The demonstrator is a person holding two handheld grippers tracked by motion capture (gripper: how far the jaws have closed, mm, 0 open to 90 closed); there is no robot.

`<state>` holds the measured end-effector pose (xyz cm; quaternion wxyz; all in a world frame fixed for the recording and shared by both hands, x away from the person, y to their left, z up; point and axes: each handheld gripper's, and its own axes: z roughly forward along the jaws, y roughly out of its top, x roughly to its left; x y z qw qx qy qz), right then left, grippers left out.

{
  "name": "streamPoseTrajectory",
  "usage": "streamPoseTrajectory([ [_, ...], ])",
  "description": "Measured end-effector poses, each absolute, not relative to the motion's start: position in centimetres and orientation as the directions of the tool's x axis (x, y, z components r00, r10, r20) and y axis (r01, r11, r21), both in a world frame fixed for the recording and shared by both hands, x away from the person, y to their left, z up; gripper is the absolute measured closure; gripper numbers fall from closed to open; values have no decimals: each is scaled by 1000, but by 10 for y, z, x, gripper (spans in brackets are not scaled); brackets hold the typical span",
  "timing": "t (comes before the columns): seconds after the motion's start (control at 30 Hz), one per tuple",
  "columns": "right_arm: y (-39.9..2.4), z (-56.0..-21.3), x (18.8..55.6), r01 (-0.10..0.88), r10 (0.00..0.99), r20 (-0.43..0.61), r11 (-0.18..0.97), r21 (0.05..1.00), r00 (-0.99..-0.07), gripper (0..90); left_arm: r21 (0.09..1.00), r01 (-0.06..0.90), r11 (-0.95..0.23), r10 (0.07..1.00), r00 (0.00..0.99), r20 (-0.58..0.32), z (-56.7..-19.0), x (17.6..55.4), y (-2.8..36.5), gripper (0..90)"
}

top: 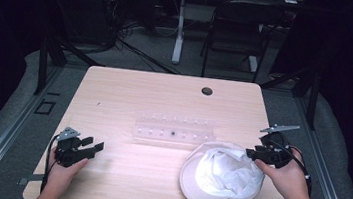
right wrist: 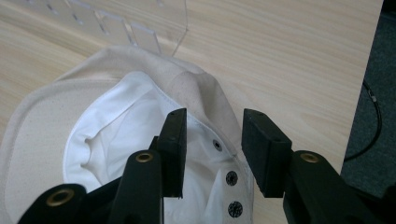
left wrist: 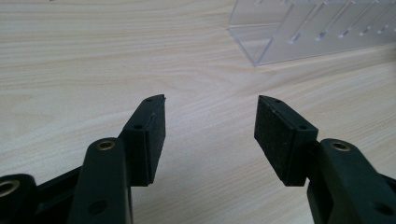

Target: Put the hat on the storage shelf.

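A white cap (top: 221, 174) lies upside down at the table's (top: 165, 93) near right, its back strap between the right gripper's (right wrist: 212, 133) parted jaws, while the left gripper (left wrist: 210, 121) hovers open, empty, near a clear rack (top: 173, 130).

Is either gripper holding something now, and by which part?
Nothing is held. The right gripper stands open astride the cap's rear edge; the left gripper is open over the table.

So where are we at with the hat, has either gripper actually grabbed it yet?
Nothing looks done yet: the white hat lies upside down on the table, in front of the clear rack. In hand: the right gripper is open, its jaws straddling the hat's back edge near the snaps, not closed. The left gripper is open over bare wood. Left: closing on the hat and moving it.
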<state>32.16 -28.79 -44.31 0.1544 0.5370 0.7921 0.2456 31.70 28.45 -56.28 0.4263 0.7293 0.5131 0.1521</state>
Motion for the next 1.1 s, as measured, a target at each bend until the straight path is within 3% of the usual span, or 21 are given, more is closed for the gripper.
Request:
streamPoseTrajectory([
  [0.2, -282, -439, 331, 823, 916, 2, 360, 440, -401, 607, 776, 621, -110, 877, 428, -219, -563, 317, 284, 441],
  [0.73, -275, -438, 351, 864, 901, -32, 424, 271, -432, 590, 775, 623, -105, 877, 425, -223, -564, 318, 285, 441],
  [1.1, -293, -452, 358, 899, 913, 35, 394, 193, -407, 555, 769, 630, -105, 877, 423, -227, -564, 318, 285, 441],
])
